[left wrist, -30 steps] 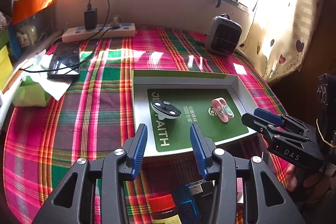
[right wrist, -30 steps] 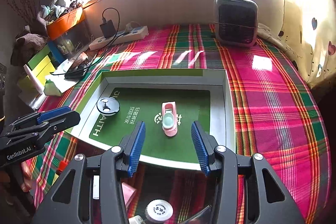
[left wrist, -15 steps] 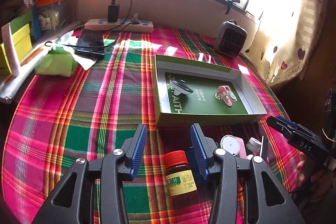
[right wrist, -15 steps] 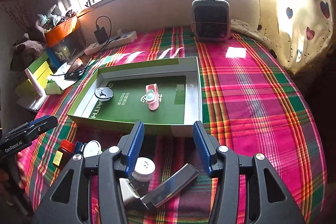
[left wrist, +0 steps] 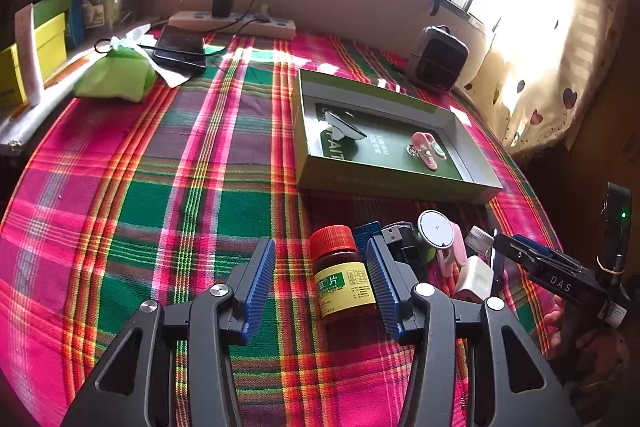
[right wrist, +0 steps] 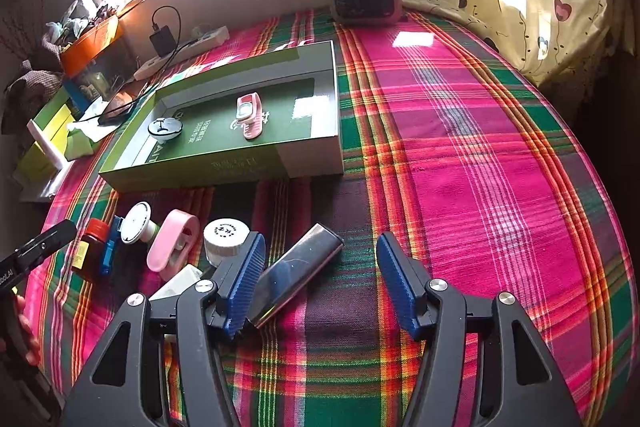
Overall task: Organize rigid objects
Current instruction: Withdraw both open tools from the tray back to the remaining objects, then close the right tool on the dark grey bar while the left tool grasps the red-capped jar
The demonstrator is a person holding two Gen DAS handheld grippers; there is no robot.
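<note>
both grippers have pulled back from the green tray since a second ago, so the loose clutter in front of it shows now. left wrist view: left gripper (left wrist: 320, 279) jaws opening, brown pill bottle (left wrist: 343, 275) sits between them at bottom centre, not pinched. green tray (left wrist: 394, 183) is centre right. right wrist view: right gripper (right wrist: 320, 281) jaws opening too, dark flat case (right wrist: 298, 275) lies beside the left pad, ungripped. tray (right wrist: 224, 169) centre left, white cap jar (right wrist: 226, 235) just left of the pad.
</note>
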